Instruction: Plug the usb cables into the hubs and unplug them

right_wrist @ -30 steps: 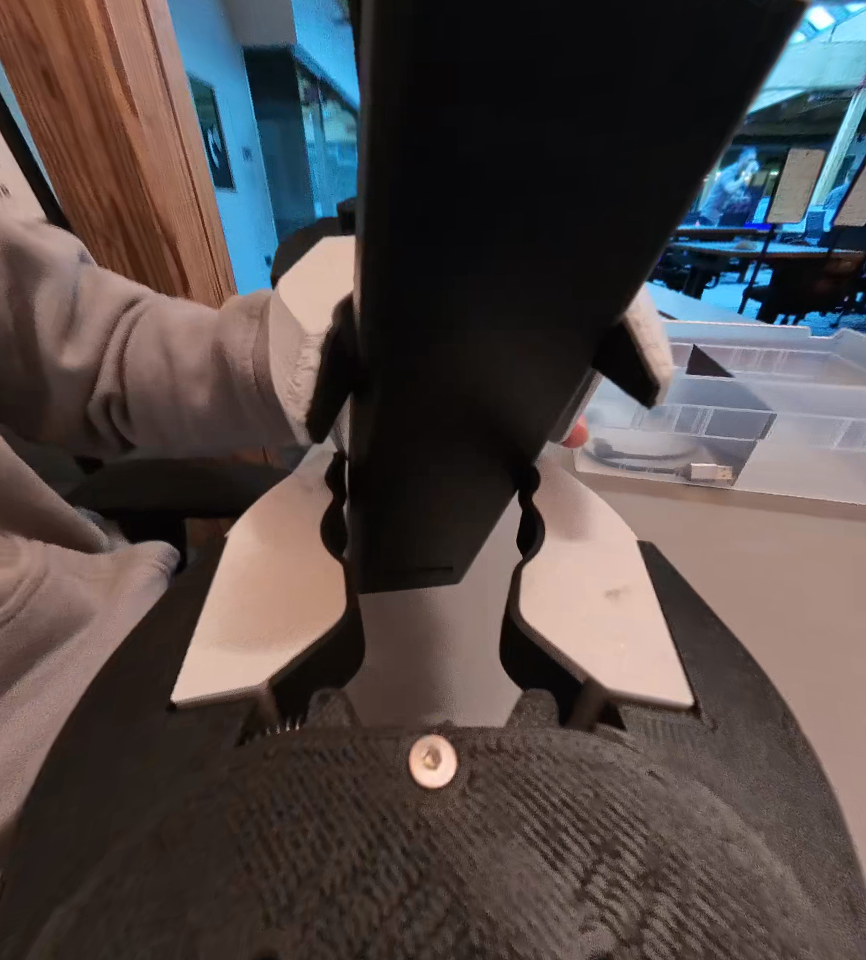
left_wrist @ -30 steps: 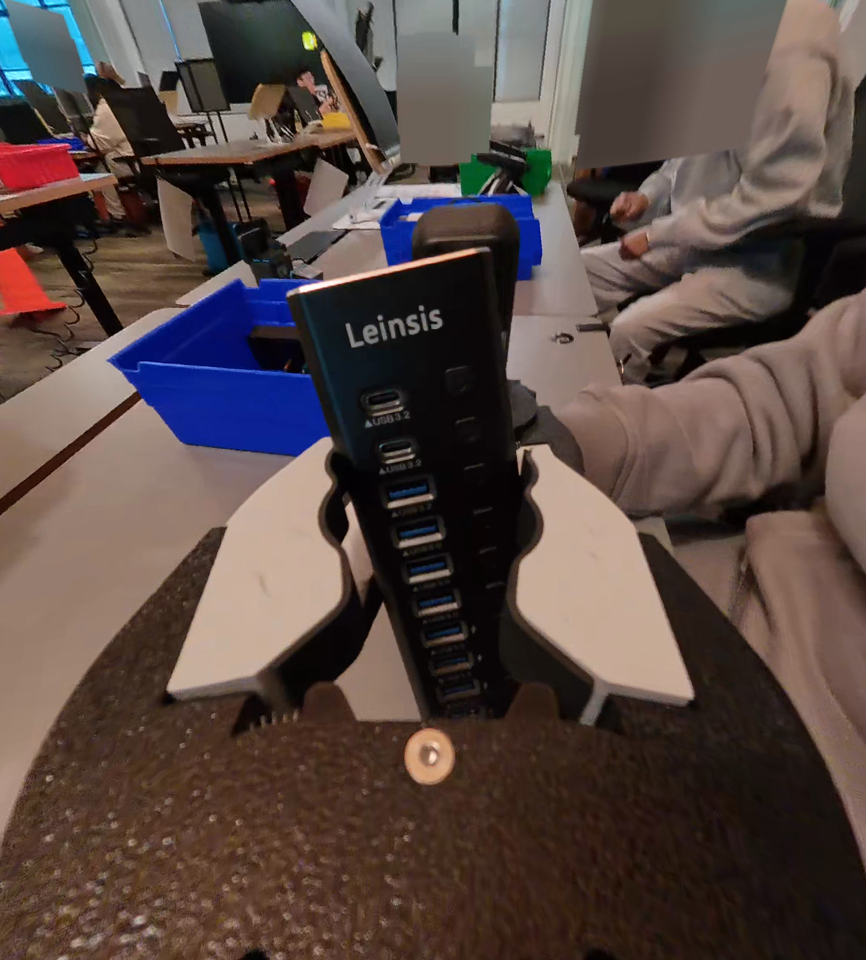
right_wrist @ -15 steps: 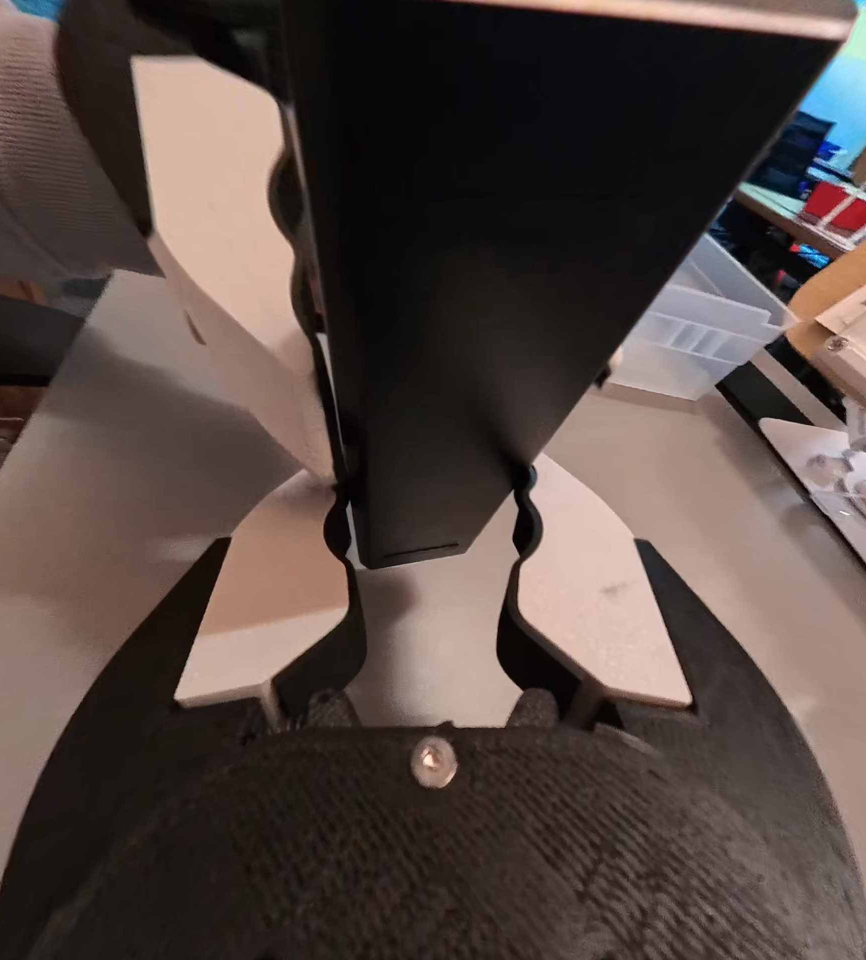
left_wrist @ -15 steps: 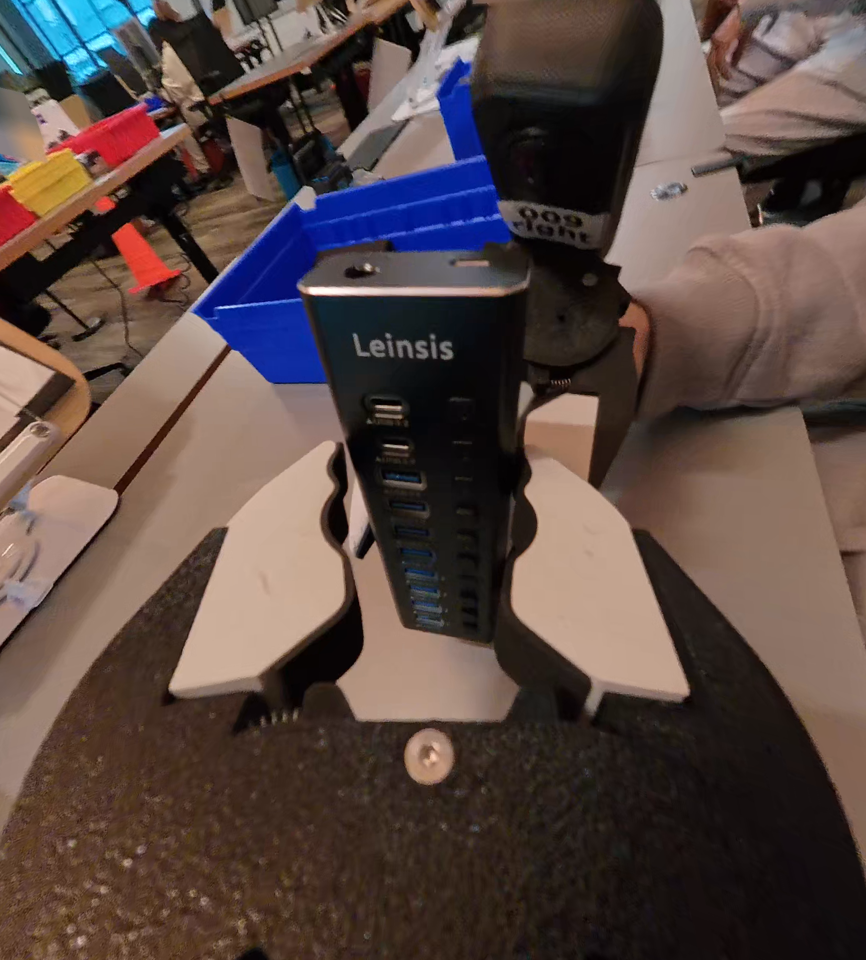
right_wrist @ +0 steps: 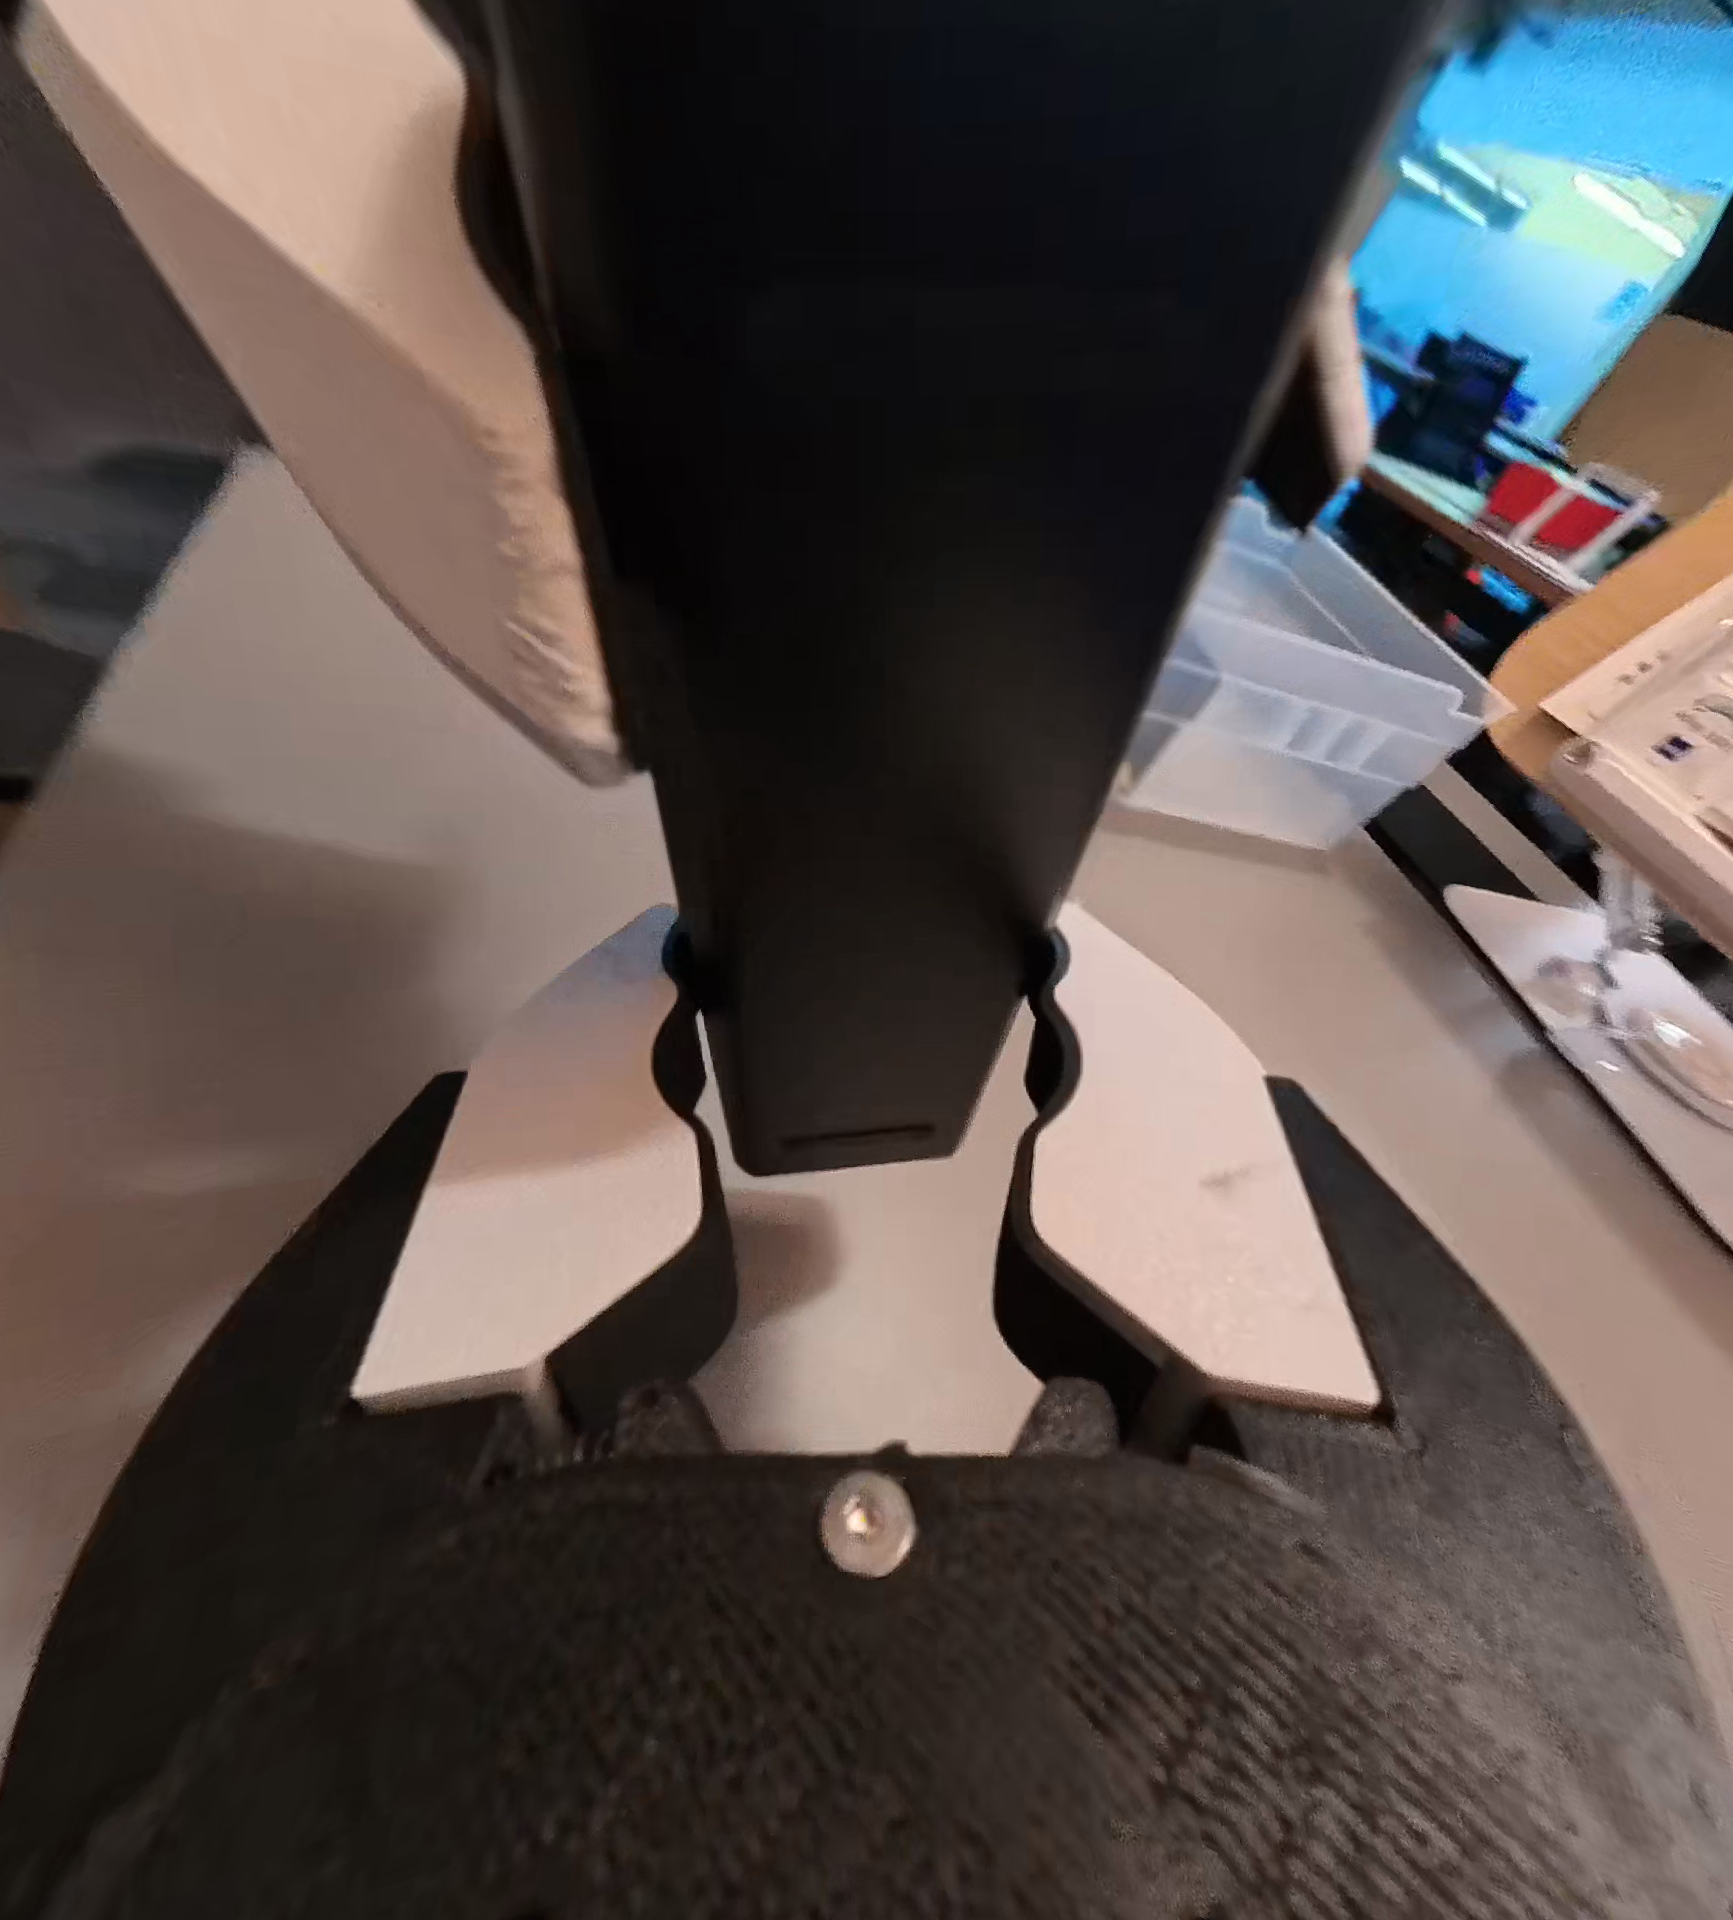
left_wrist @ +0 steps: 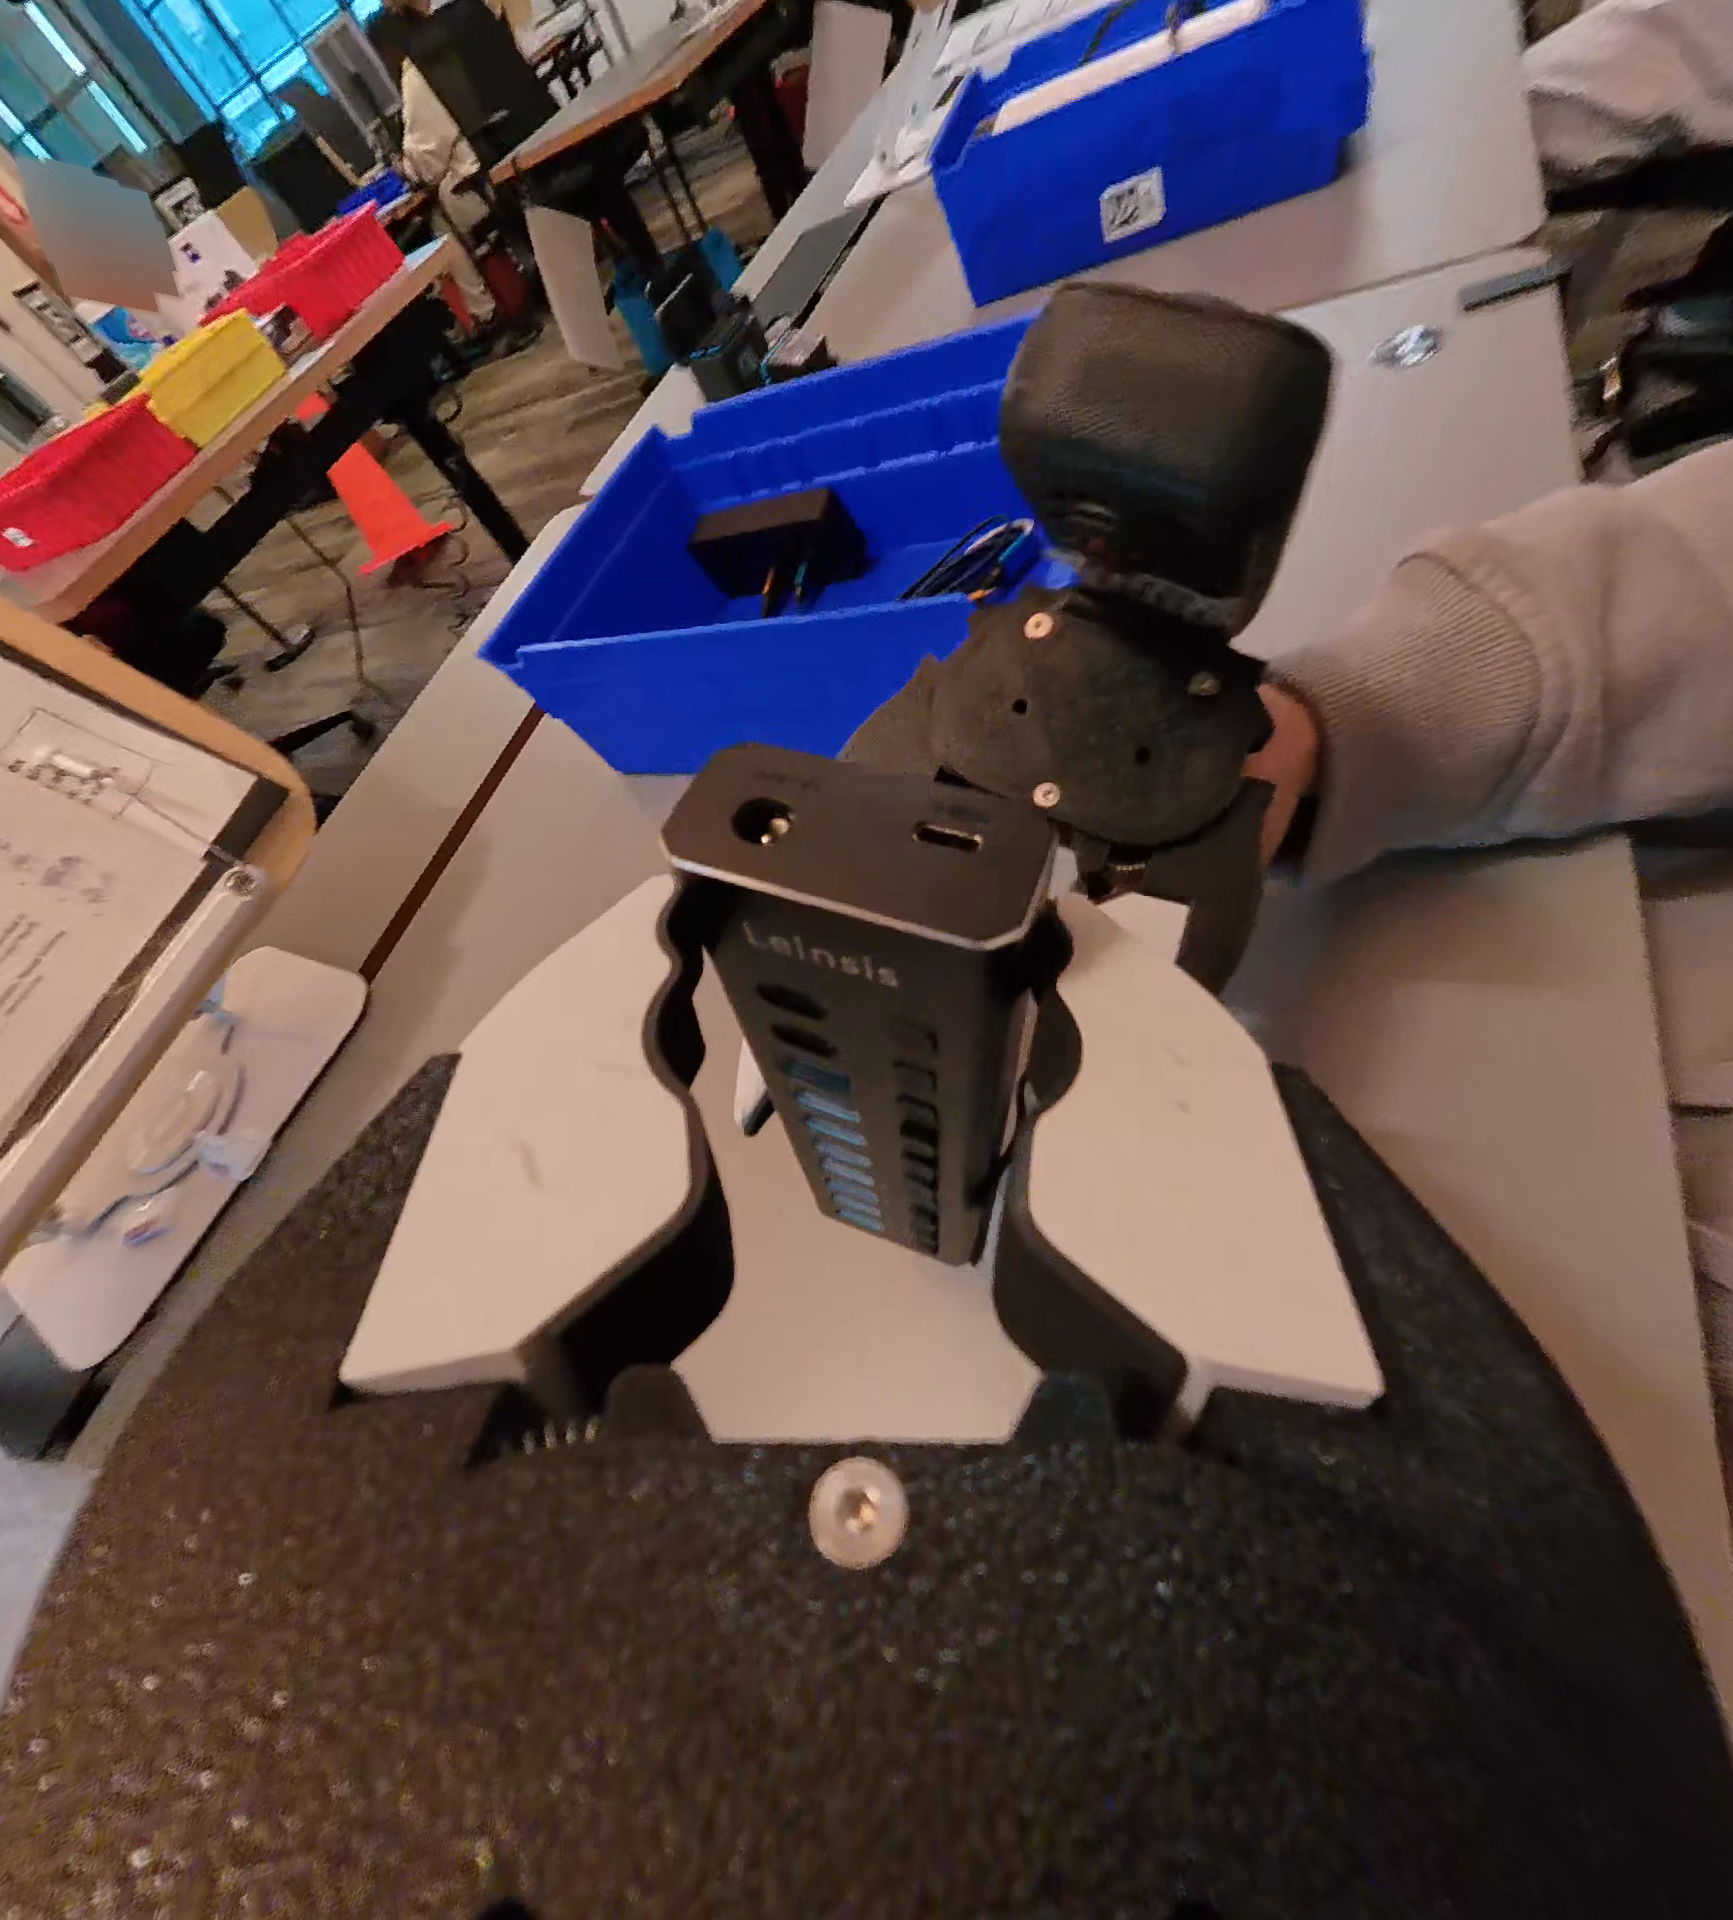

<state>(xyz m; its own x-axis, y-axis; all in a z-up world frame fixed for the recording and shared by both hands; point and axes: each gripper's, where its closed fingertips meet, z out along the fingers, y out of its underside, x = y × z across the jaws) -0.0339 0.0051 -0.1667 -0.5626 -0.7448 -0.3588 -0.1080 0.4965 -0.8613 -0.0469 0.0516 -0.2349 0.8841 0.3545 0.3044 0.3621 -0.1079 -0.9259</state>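
Left wrist view: left gripper (left_wrist: pixel 857 966) clamps the black hub (left_wrist: pixel 867 1049) near its top end, upright above the grey table (left_wrist: pixel 1444 1039); blue bin (left_wrist: pixel 737 655) behind.
Right wrist view: right gripper (right_wrist: pixel 862 997) pinches the hub's (right_wrist: pixel 893 520) lower end; clear bin (right_wrist: pixel 1288 707) beyond.
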